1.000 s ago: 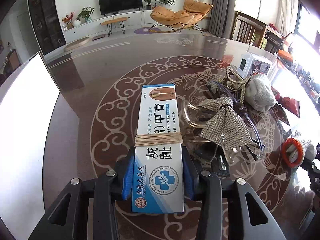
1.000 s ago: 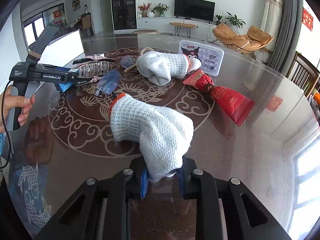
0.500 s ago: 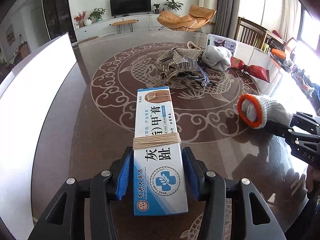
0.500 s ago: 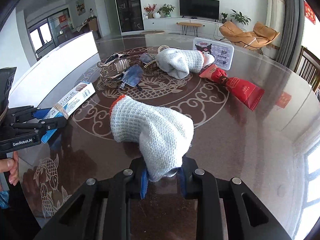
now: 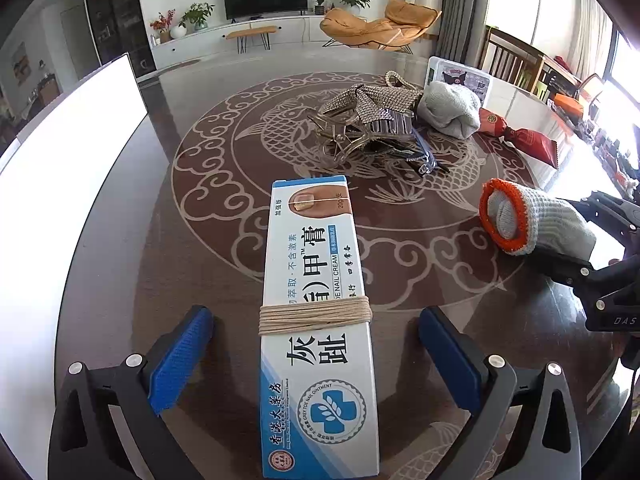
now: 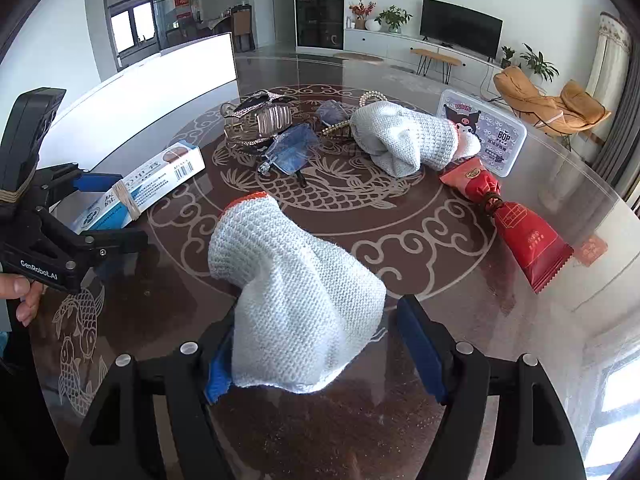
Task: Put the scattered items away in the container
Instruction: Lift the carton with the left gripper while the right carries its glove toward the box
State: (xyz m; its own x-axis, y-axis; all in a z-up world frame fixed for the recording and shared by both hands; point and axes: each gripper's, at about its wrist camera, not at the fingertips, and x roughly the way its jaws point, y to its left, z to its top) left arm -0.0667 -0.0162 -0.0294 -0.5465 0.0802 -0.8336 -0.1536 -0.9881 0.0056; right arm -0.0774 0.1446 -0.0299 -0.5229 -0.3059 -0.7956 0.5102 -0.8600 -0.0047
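Note:
A blue and white ointment box (image 5: 316, 312) with string round it lies on the table between the open fingers of my left gripper (image 5: 316, 364); it also shows in the right wrist view (image 6: 140, 188). A white knit glove (image 6: 292, 304) with an orange cuff lies between the open fingers of my right gripper (image 6: 320, 356); it also shows in the left wrist view (image 5: 532, 224). Both grippers' fingers stand apart from the things.
In the table's middle lie a rhinestone bow and hair clips (image 5: 368, 120), blue glasses (image 6: 292, 148), a second knit glove (image 6: 404, 136), a red packet (image 6: 516, 224) and a Kuromi tin (image 6: 484, 132). A white panel (image 5: 60, 176) stands at the left.
Both grippers were shut, the left on the ointment box and the right on the glove. Both have opened and the box and glove now rest on the table.

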